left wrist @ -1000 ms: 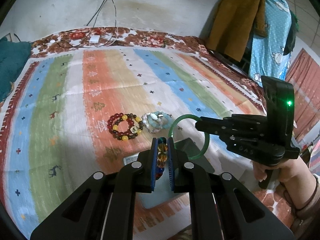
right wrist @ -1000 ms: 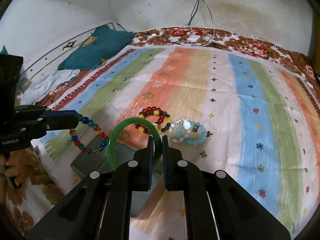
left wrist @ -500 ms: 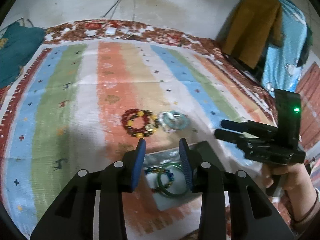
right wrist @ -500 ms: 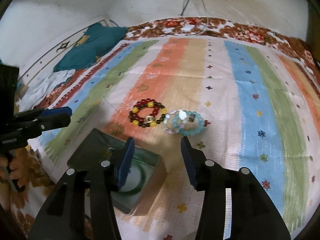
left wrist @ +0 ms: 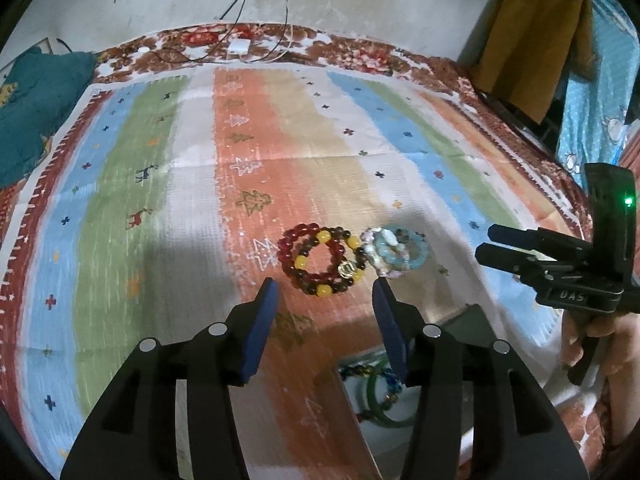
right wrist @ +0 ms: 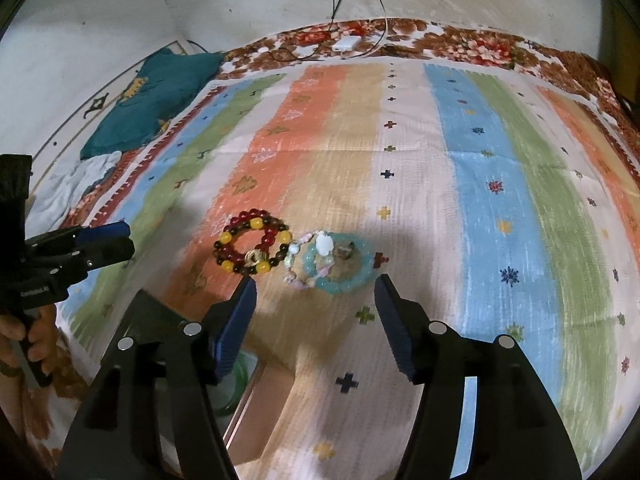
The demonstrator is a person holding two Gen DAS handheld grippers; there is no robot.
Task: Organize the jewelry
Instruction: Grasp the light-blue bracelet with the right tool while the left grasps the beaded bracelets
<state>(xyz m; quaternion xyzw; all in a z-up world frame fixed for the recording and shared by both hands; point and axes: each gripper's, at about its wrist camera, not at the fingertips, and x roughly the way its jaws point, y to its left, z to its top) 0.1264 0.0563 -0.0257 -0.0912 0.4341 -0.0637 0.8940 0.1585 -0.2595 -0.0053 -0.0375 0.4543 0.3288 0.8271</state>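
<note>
A red, yellow and brown bead bracelet (left wrist: 320, 260) lies on the striped bedspread, touching a pale blue and white bead bracelet (left wrist: 398, 252). Both show in the right wrist view, red (right wrist: 254, 246) and blue (right wrist: 334, 264). My left gripper (left wrist: 326, 292) is open and empty just short of the red bracelet. My right gripper (right wrist: 316, 290) is open and empty just short of the blue one. An open box (left wrist: 452, 424) at lower right holds a green bangle (left wrist: 384, 404) and a multicolour bead bracelet (left wrist: 362, 370).
The box's dark lid (right wrist: 154, 322) stands up at lower left of the right wrist view. A teal pillow (right wrist: 156, 100) lies at the far left. A white charger with cables (left wrist: 240, 46) lies at the far edge. Clothes (left wrist: 532, 40) hang at right.
Both grippers opened and dropped the beaded bracelet and the green bangle into the box. Both have since moved forward toward the bracelets on the bedspread, jaws wider.
</note>
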